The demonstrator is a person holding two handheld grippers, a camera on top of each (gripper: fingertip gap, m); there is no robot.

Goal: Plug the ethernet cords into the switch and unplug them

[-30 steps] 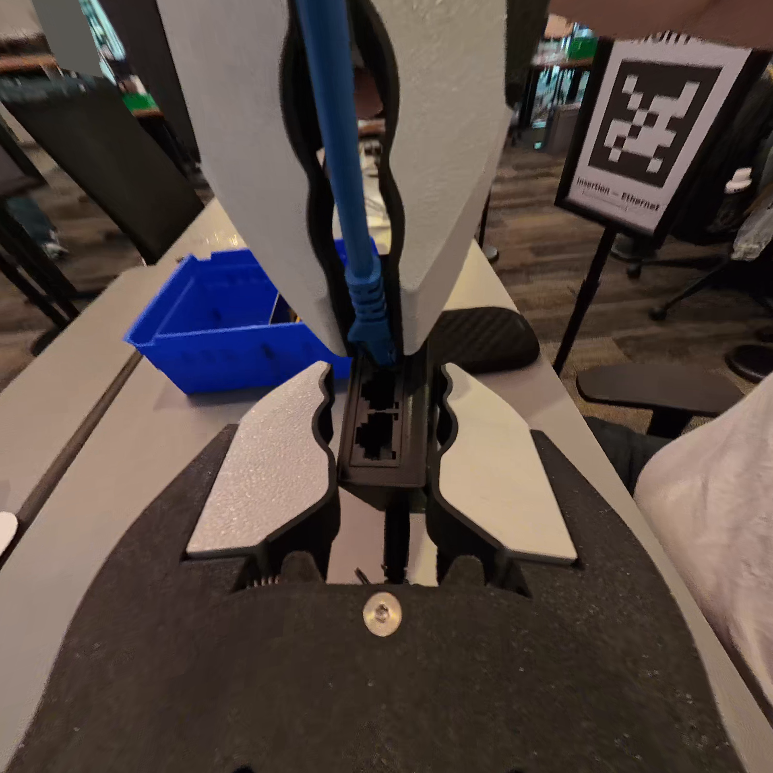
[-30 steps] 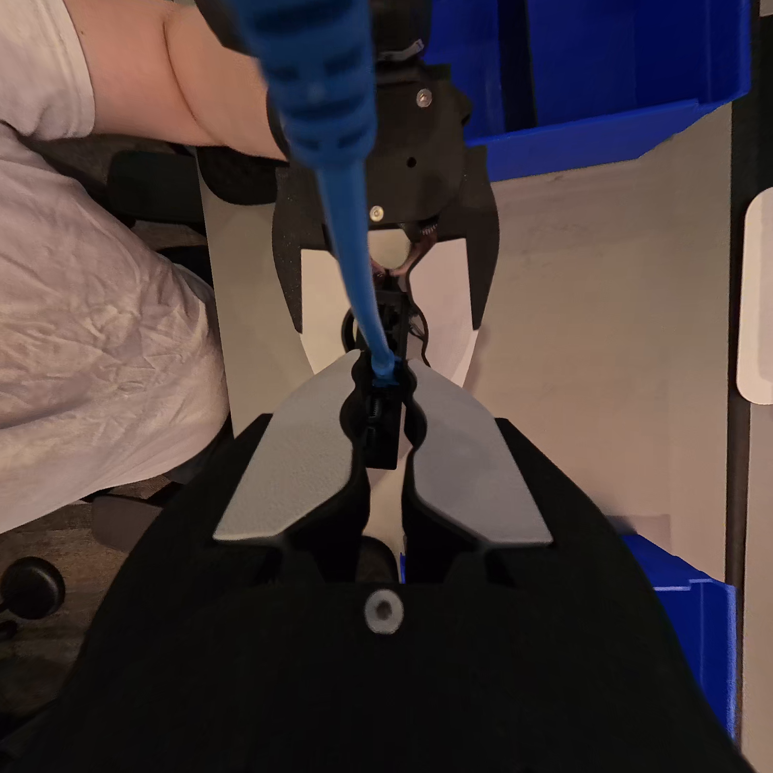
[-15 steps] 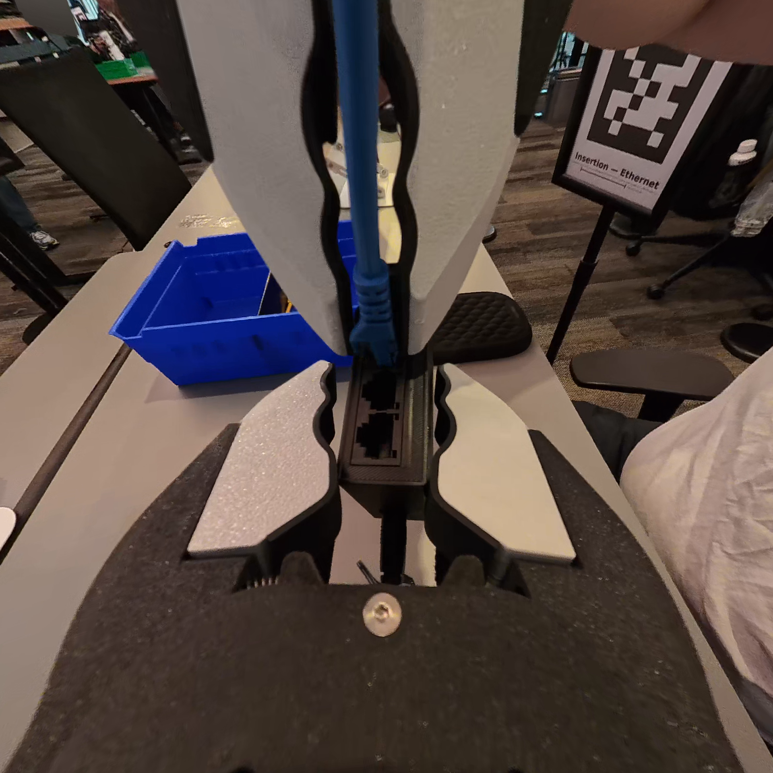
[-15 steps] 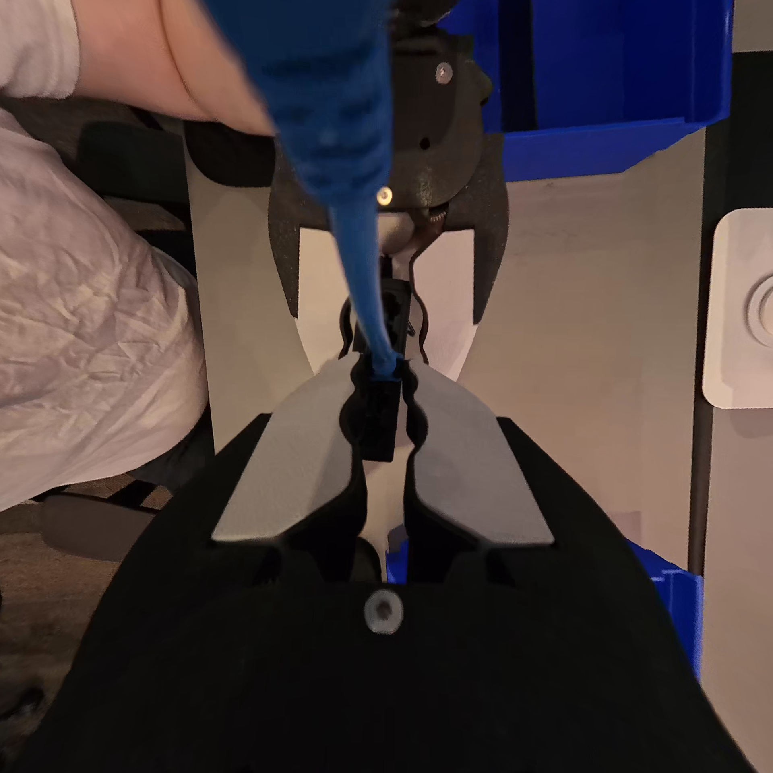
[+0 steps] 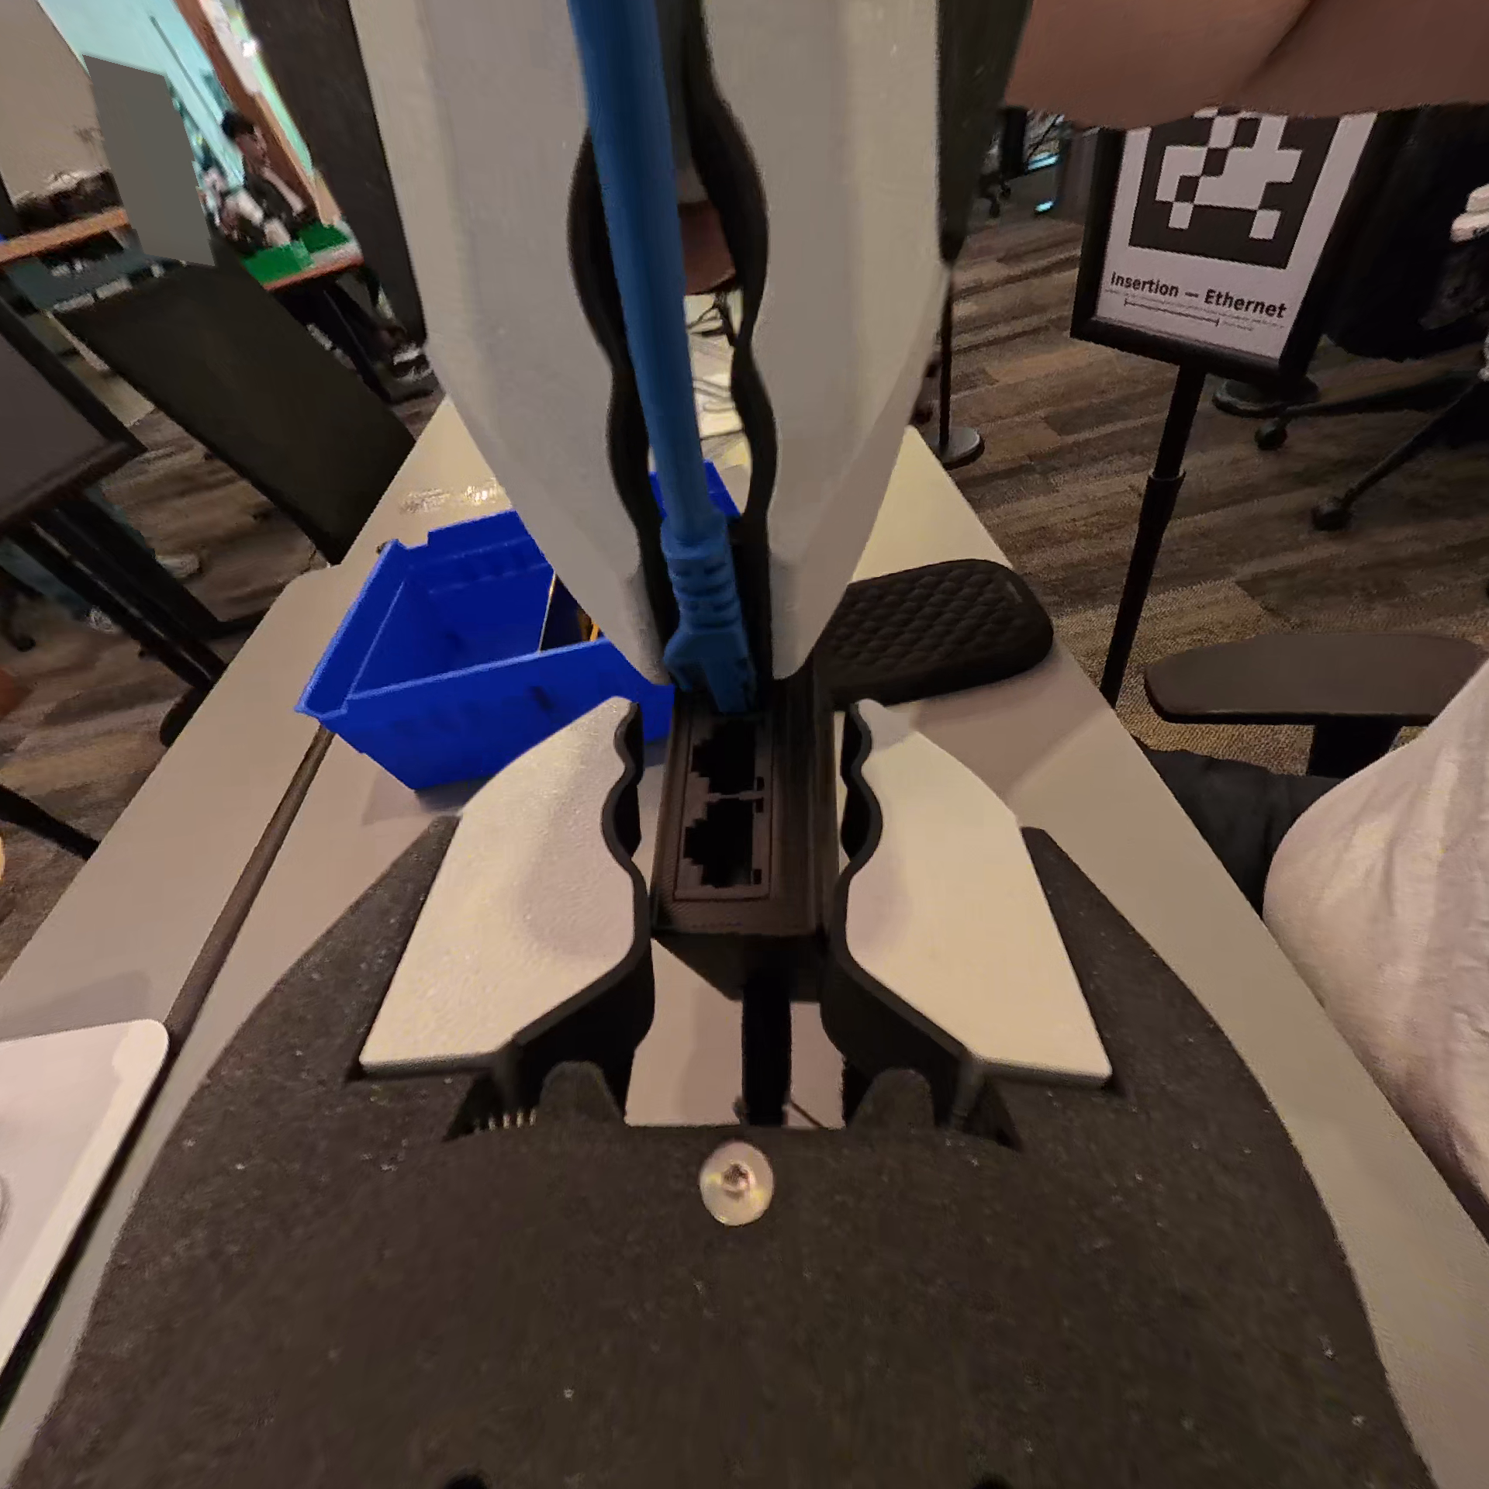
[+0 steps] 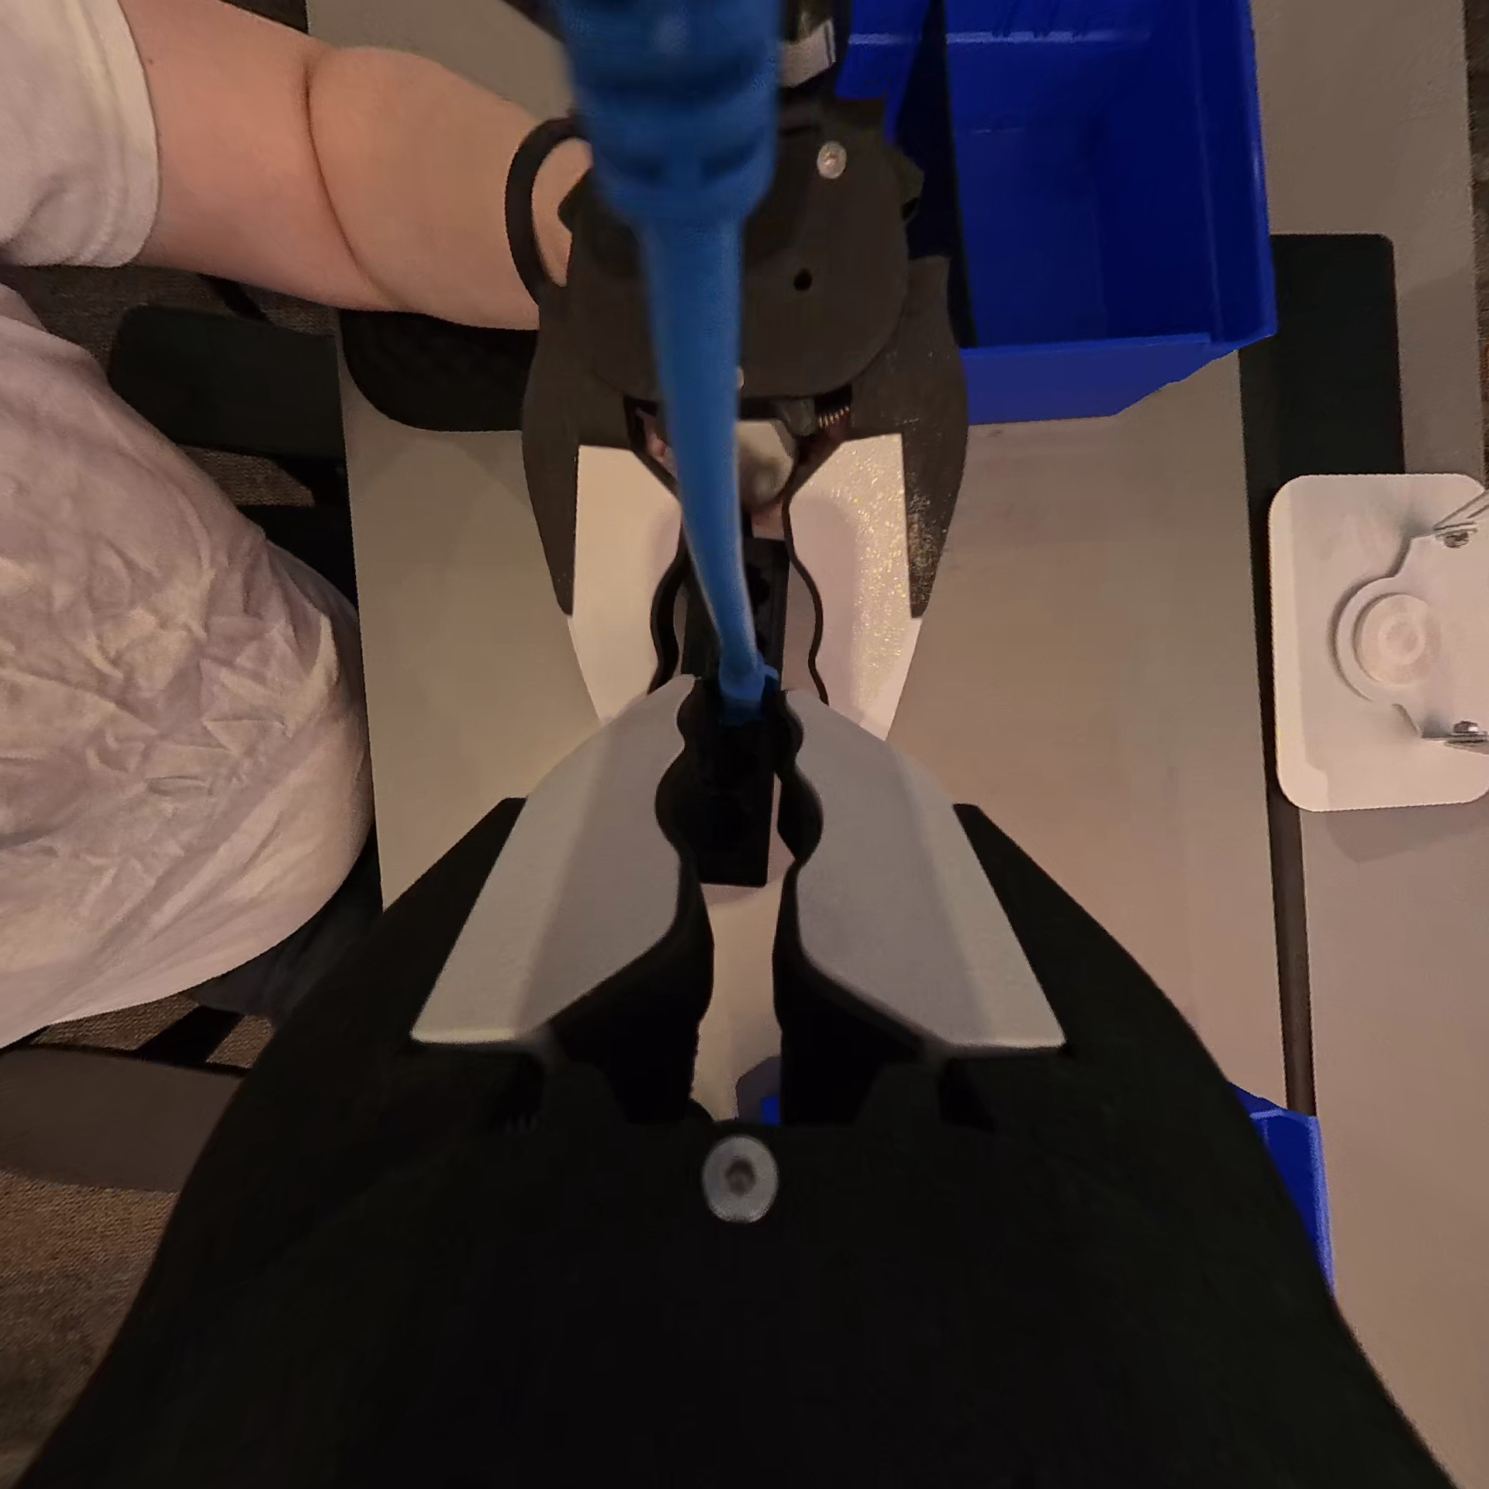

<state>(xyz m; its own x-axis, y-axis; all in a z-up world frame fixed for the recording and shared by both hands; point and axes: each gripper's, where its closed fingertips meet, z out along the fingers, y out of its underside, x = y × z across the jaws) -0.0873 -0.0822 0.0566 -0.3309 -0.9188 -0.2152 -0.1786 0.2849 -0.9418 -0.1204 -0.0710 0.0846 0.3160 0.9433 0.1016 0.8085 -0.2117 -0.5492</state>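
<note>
Since a second ago my left view has tipped back a little, so the blue bin (image 5: 483,636) sits farther off and more of the room shows; the plug itself has barely shifted. My left gripper (image 5: 741,806) has its fingers (image 5: 548,870) closed on the sides of the black switch (image 5: 729,814), pads against both of its flanks, holding it with the ports facing up over the grey surface (image 5: 1007,580). Two ports near me are open. My right gripper (image 6: 729,709) comes down from above, its fingers (image 6: 596,838) gripping the blue cord (image 5: 636,322) just behind the plug (image 5: 709,636). The tip of that plug is at the far port of the switch; I cannot tell whether it is fully seated. To the far right of the switch lies a black padded rest (image 5: 935,628), and a sign on a stand (image 5: 1209,234) is off the surface to the right
</note>
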